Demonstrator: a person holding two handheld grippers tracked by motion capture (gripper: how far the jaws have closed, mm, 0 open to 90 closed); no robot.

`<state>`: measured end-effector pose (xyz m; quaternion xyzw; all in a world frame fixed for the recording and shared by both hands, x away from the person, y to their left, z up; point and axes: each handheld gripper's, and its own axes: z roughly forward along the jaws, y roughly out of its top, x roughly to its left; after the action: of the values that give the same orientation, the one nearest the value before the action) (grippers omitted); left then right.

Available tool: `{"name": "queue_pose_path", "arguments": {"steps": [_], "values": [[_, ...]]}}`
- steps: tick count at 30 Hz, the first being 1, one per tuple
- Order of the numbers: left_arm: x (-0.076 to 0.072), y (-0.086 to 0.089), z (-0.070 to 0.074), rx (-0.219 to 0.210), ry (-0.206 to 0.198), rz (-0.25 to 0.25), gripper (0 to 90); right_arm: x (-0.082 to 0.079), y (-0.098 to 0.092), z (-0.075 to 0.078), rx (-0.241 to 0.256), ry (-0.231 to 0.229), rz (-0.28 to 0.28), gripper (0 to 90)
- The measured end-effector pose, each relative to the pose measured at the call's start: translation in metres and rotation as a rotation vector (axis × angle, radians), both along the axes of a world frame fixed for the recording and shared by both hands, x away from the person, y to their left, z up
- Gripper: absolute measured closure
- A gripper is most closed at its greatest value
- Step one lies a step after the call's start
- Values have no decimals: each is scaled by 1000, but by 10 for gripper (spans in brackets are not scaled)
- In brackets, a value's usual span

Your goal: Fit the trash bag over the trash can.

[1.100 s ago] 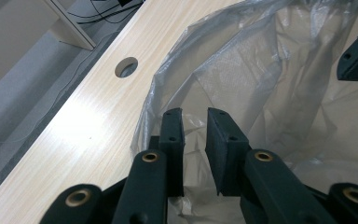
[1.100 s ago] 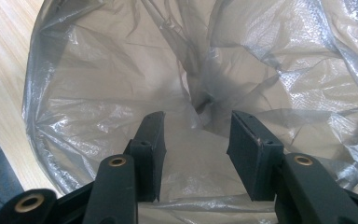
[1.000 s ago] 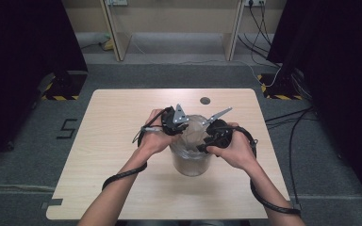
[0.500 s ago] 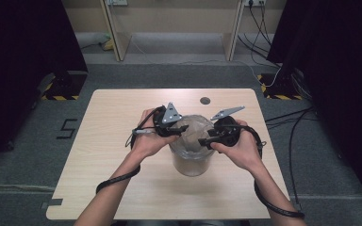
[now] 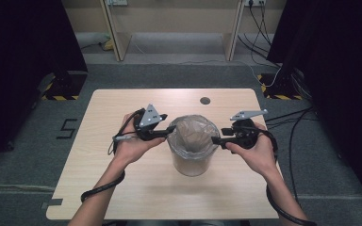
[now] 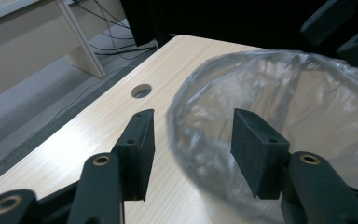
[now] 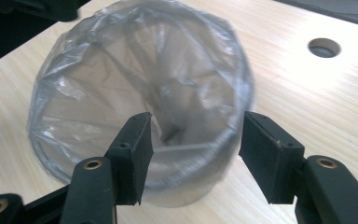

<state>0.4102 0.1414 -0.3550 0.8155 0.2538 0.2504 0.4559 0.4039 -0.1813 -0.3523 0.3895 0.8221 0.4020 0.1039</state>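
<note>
both grippers have drawn apart from over the bin (image 5: pixel 191 146) to its sides. left gripper (image 5: pixel 166 133) straddles the bag's (image 6: pixel 279 93) rim, jaws spread; right gripper (image 5: pixel 217 140) too. bin stands mid-table (image 5: pixel 122 188), below the hole (image 5: pixel 205 100).

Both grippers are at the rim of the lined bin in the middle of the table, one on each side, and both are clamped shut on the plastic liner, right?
Not quite. The left gripper and right gripper are at opposite sides of the bin on the table, but both are open: each gripper view shows its jaws spread, straddling the liner at the rim without pinching it.
</note>
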Motion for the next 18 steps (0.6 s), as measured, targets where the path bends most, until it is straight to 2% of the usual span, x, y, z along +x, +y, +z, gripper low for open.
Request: {"name": "queue_pose_path", "arguments": {"steps": [3, 4, 5, 12, 14, 15, 18], "values": [[-5, 18, -5, -13, 6, 30, 480, -5, -19, -4, 27, -7, -41, 432], [-5, 18, -5, -13, 6, 30, 480, -5, -19, -4, 27, -7, -41, 432], [-7, 24, -7, -16, 12, 37, 480, -8, -29, -9, 30, -9, -61, 429], [-19, 61, -20, -44, 14, 110, 475, -17, -55, -21, 47, -17, -116, 424], [-20, 64, -22, -47, 15, 117, 475, -18, -59, -24, 51, -17, -129, 424], [-23, 72, -26, -49, 17, 134, 475, -20, -66, -29, 53, -18, -144, 424], [-29, 83, -33, -59, 35, 161, 471, -23, -73, -35, 57, -15, -159, 422]]}}
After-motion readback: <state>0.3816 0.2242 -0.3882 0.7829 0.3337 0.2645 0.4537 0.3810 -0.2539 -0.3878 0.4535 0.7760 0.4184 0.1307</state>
